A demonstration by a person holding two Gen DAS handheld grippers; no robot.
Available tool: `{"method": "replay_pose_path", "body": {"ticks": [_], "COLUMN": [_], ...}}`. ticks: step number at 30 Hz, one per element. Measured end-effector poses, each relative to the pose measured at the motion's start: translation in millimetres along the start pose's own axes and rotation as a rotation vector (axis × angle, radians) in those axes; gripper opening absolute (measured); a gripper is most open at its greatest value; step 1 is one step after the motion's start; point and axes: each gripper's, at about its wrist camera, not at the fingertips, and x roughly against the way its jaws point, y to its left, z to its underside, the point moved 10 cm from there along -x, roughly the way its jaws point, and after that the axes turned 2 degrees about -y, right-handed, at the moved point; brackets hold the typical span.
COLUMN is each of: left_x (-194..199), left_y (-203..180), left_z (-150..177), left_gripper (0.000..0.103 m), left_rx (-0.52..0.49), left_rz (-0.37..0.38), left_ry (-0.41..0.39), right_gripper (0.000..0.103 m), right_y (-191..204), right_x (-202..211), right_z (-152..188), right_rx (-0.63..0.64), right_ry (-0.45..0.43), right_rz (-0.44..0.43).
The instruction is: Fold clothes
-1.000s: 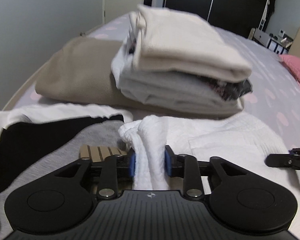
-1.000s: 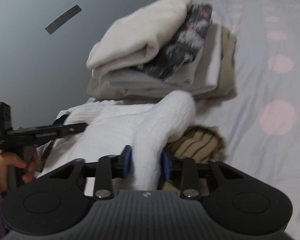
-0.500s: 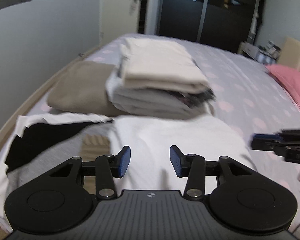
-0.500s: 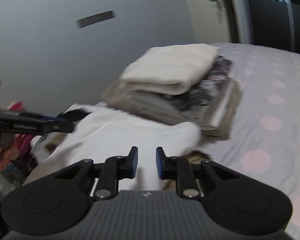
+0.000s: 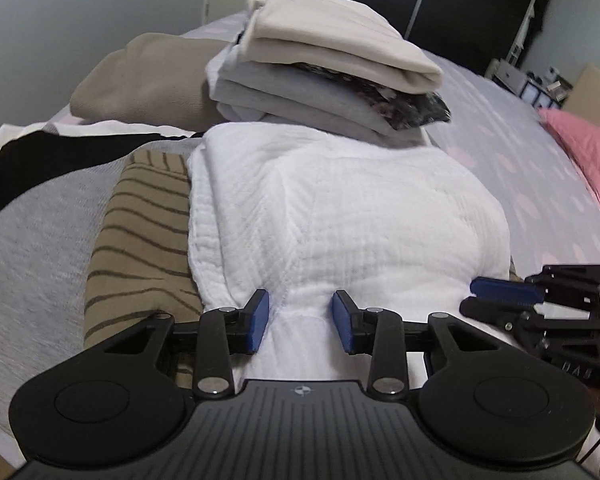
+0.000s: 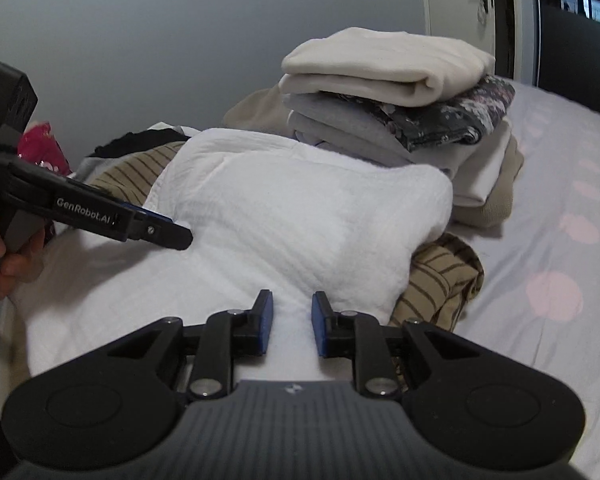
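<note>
Left gripper (image 5: 300, 322) closing again on near hem of white garment (image 5: 340, 216), cloth bunching between narrow pads after brief release. Right gripper (image 6: 292, 322) narrow, also pinching hem. Garment lying folded over striped top (image 5: 140, 240), near stack (image 5: 324, 68). Likely regripping for next fold.

Grey wall (image 6: 100, 60), white door (image 6: 460, 0), dark wardrobe (image 5: 440, 4); bed w/ pink-dotted sheet (image 6: 560, 240).

Two close wrist views, both over white garment (image 5: 340, 216); shared pile (image 6: 388, 92)
</note>
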Motion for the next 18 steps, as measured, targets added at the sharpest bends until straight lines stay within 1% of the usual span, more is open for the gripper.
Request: {"method": "replay_pose_path", "body": {"ticks": [6,7,9,10,11,13,15,17,18], "left_x": [7,9,15,20,25,35,47,63,70], "left_y": [-7,-8,-15,-18,-22,-30,-39,-53,-61], "left_z": [3,3,2,2,2,1,0,0,1], "left_gripper": [0.034,0.034,0.034,0.034,0.035,0.040,0.042,0.048,0.053], "left_rx": [-0.043,-0.044,-0.073,-0.091,-0.109,-0.136,-0.153,-0.176,-0.177], "left_rz": [-0.039,-0.047,-0.075,-0.092,-0.109,-0.145,-0.184,-0.216,-0.220], "left_ry": [-0.031,-0.041,-0.063,-0.079,-0.095,-0.132,-0.175,-0.238,-0.263], "right_gripper": [0.023,0.025,0.036,0.048,0.053,0.053,0.054,0.059,0.061], "right_y": [3,5,10,14,18,27,29,29,29], "right_x": [6,10,21,28,36,55,74,93,103], "right_z": [-1,-3,-6,-9,-11,-13,-12,-10,-8], "right_rx": [-0.029,-0.042,-0.065,-0.071,-0.074,-0.069,-0.082,-0.103,-0.113], "right_ry": [-0.019,-0.030,-0.055,-0.074,-0.093,-0.129,-0.152,-0.170,-0.179], "right_rz": [0.019,0.024,0.029,0.020,0.013,0.006,0.001,-0.003,-0.006]}}
